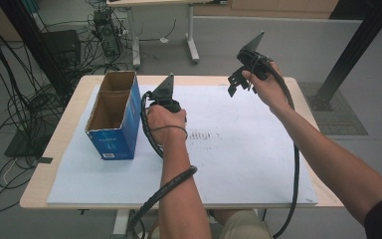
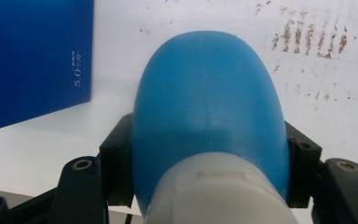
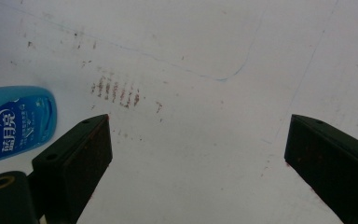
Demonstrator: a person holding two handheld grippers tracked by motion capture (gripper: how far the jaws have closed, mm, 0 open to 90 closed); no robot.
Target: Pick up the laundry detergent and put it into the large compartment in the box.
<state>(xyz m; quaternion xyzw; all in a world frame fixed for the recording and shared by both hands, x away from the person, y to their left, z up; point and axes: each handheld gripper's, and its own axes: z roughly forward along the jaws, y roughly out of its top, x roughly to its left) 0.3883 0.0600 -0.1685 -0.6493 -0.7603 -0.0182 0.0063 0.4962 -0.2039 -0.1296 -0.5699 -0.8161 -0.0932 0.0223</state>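
A: Where is the blue bottle (image 2: 207, 107)?

B: Pinched in the left gripper (image 2: 209, 158). In the left gripper view its rounded blue body swells up between the two black jaws, one pad pressed against each flank, and a white part of it sits nearest the camera at the bottom. It hangs above the white board (image 1: 238, 154), in the board's left half, just beside the blue carton (image 1: 114, 134).

A: And in the right gripper view?

B: There a slice of the bottle shows at the left edge, with a printed label on it.

A: How is the left hand (image 1: 165, 122) held?

B: The forearm comes up from the near edge of the board and runs almost straight ahead. The fist is wrapped around the gripper's handle, the grey three-cornered plate standing up beyond the knuckles. The cable loops round the wrist and trails back off the near edge.

A: The other arm?

B: It stretches diagonally from the near right corner toward the far edge. The right hand (image 1: 266, 84) is raised above the board's far right part, and the right gripper (image 1: 238, 84) tips down toward the board. Its jaws are spread wide with only bare, scuffed board between them.

A: And the carton?

B: It stands open-topped near the far left corner of the board, two compartments visible inside.
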